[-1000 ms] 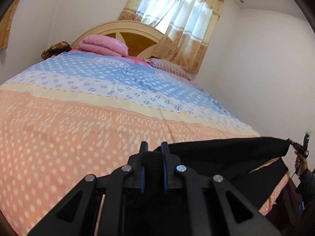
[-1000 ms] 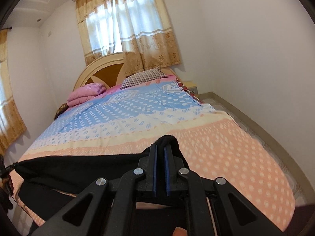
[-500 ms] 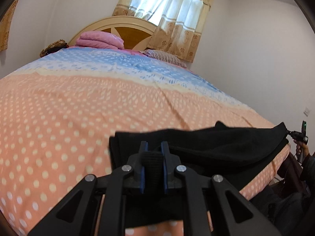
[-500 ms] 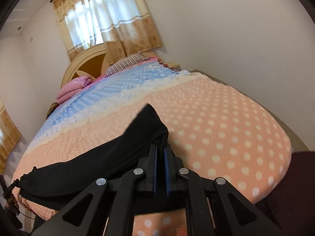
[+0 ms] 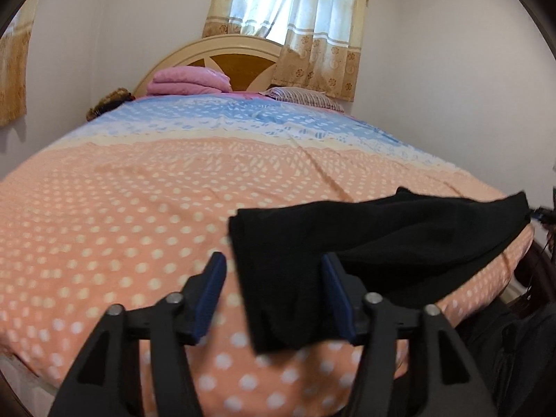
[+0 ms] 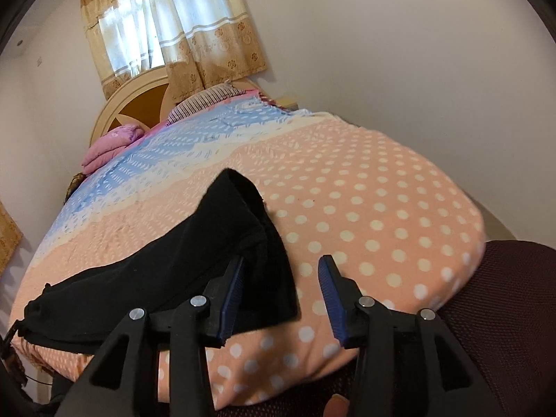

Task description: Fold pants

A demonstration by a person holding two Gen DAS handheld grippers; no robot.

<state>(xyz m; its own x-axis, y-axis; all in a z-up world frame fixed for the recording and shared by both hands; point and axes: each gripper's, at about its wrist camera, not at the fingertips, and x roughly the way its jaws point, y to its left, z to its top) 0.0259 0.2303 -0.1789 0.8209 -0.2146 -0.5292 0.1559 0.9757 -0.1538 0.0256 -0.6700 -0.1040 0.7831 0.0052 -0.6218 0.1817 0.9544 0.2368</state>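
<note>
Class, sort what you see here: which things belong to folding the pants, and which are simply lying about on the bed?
Belongs to the job:
black pants
left gripper, jaws opening
right gripper, jaws opening
bedspread, the work surface

Just lying about:
pink folded blanket
striped pillow

left wrist view: near end of the black pants blurred, its hem edge soft; far end meets the right picture edge beside a small dark object, too small to tell. right wrist view: pants' far end cut by the left edge; a fingertip cropped at the bottom.
</note>
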